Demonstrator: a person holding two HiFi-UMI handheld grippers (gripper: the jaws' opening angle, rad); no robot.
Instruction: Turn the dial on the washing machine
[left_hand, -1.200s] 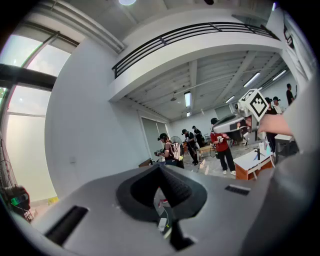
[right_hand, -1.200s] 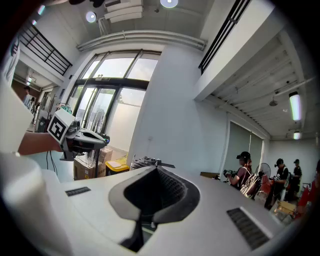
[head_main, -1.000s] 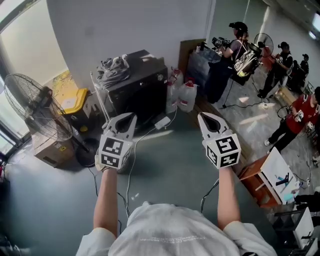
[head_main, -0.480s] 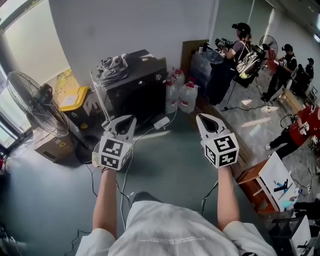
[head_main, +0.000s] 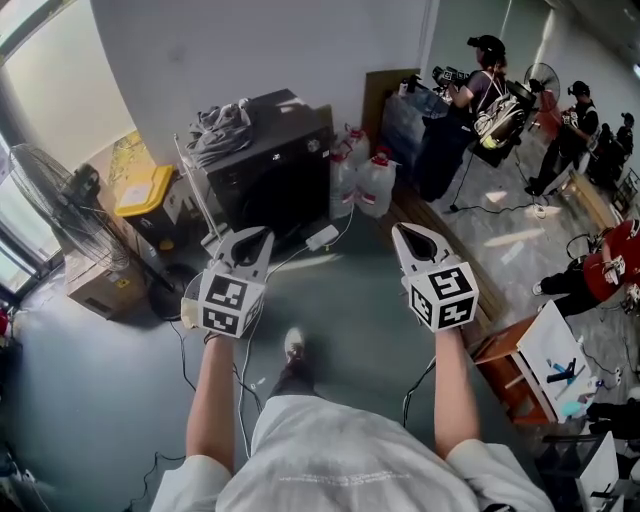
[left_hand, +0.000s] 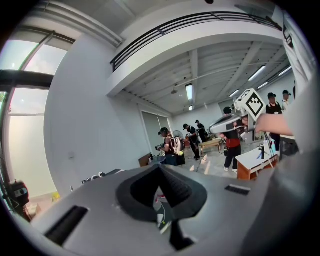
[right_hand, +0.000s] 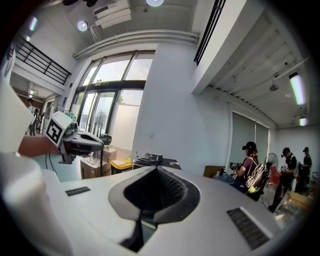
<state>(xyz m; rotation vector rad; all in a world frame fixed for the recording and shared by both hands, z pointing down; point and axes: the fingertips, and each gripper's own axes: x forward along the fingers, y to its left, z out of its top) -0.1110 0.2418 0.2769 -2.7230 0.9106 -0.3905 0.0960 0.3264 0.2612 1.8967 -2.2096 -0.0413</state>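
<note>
Your left claw (head_main: 263, 236) and right claw (head_main: 402, 232) are both closed tip to tip with nothing between the ribbed dark pads, held side by side and well apart over the grey-green floor (head_main: 340, 300). Each smooth white shell carries a cube with black-and-white square markers (head_main: 225, 303). That is the only print you can make out, as any lettering on the washing machine (head_main: 270, 175) is too small to read. The machine is the dark, boxy, hard-edged cabinet against the pale wall ahead, slightly left of centre and clear of both claws. Its dial cannot be picked out from here. A crumpled heap of grey cloth (head_main: 222, 125) lies on its top. Just to its right stand clear plastic jugs with red caps (head_main: 375, 185). To its left are a yellow-lidded bin (head_main: 145, 190), a cardboard box (head_main: 95, 290) and a round wire-caged fan (head_main: 50, 215). A white adapter and cable (head_main: 322, 238) trail across the floor in front of the machine, and your shoe (head_main: 293, 345) steps between your arms. On your right a low orange-brown tabletop (head_main: 510, 370) edges the open floor, and several people (head_main: 490, 90) stand further off by the far wall.
</note>
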